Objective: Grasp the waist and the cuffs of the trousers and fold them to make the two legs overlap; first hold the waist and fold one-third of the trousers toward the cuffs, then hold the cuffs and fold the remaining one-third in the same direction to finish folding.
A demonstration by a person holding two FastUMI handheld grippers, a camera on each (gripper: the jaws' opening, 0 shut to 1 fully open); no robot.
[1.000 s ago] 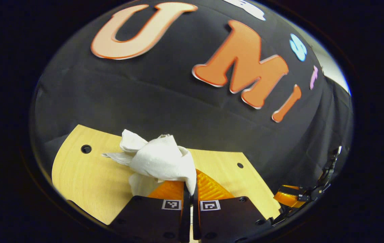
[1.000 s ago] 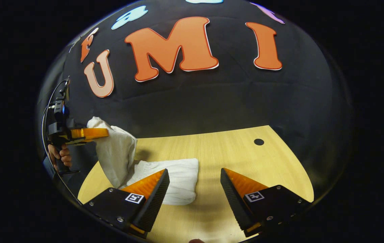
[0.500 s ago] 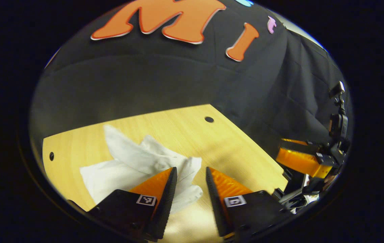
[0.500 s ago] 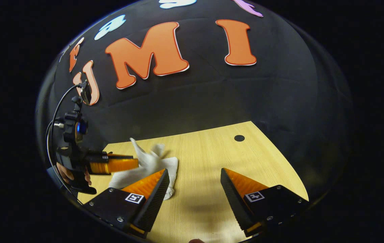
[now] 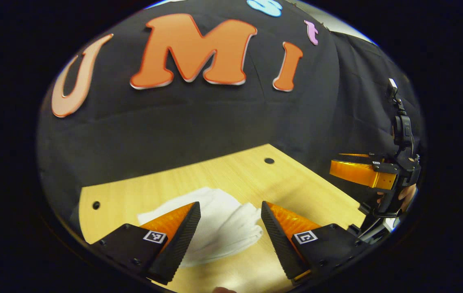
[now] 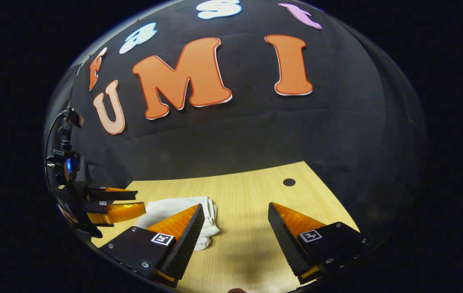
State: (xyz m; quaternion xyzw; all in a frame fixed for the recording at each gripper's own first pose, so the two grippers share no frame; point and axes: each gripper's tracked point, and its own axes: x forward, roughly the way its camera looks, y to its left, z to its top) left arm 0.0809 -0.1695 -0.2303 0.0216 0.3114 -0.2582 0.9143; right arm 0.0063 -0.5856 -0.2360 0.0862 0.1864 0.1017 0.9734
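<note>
Trousers (image 5: 219,228) lie folded on table (image 5: 296,187); left gripper (image 5: 228,228) and right gripper (image 6: 235,232) both gape wide, gripping nothing.

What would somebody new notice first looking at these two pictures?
Probably the white trousers, lying folded in a small bundle on the pale wooden table, bright against the black cloth wall behind. Next, the left gripper with its fingers open just above the bundle, touching nothing. The right gripper is open too, over bare table to the bundle's right.
</note>
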